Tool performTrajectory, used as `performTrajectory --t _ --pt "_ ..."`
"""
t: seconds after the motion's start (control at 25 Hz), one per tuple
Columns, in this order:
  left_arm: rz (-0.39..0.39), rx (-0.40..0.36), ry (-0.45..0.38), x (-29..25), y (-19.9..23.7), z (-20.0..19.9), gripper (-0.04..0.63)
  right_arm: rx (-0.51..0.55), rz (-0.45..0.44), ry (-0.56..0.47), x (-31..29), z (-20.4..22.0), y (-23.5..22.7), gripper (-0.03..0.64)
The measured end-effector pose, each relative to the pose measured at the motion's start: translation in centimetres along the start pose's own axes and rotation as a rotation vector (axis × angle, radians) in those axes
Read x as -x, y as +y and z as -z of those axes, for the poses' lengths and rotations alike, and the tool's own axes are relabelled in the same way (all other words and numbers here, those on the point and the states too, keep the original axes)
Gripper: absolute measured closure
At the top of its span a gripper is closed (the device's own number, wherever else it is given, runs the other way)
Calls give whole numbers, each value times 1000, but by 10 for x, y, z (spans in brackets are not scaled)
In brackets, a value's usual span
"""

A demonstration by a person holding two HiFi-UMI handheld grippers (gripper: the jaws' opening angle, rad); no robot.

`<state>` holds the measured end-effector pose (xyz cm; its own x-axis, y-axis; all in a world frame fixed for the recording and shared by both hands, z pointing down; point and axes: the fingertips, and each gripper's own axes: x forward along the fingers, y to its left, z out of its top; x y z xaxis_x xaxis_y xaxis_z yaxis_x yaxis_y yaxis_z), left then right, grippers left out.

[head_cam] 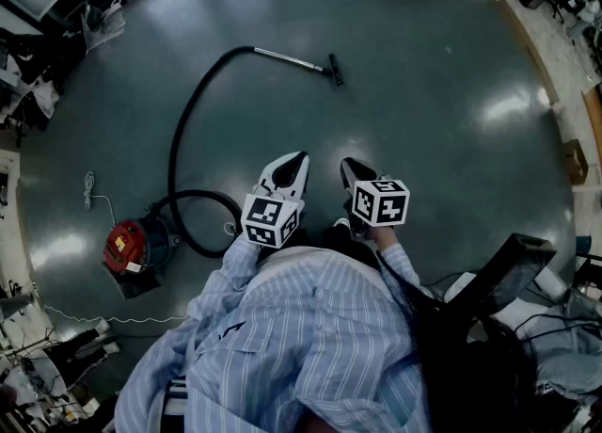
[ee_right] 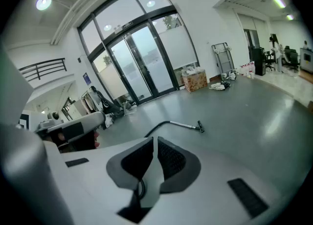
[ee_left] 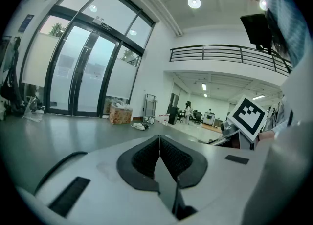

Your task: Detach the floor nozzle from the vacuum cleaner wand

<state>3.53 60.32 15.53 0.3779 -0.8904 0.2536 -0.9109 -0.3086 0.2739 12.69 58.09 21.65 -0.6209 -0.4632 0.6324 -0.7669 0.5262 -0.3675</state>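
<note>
**Both claws shut and empty, nozzle well out of reach**

Your left claw (ee_left: 159, 138) and right claw (ee_right: 155, 142) are held close to your chest, each with its jaws together on nothing. You will need to open them before you get to the floor nozzle (head_cam: 335, 71), or they will only knock it.

Nearer to you than the nozzle, and off to its left, sits the red canister (head_cam: 127, 245). The black hose (head_cam: 175, 144) loops round it, and a thin white cord (head_cam: 89, 188) lies close by. Either could catch a foot if you walk that side.

The hose leads to the metal wand (head_cam: 287, 58), which lies flat and joined to the nozzle. If you pull the nozzle with one claw alone, the whole wand will probably slide along with it. The slim tube could also slip out of a light pinch.

The floor (head_cam: 442, 139) around the nozzle is smooth, grey and glossy. Beyond the nozzle are tall glass doors (ee_right: 142, 62), a cardboard box (ee_right: 195, 79) and scattered clutter.
</note>
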Motion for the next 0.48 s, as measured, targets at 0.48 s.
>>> performTrajectory --t 0.48 --pt "43 -19 16 4 17 -1 589 -54 1 -49 -5 -1 14 583"
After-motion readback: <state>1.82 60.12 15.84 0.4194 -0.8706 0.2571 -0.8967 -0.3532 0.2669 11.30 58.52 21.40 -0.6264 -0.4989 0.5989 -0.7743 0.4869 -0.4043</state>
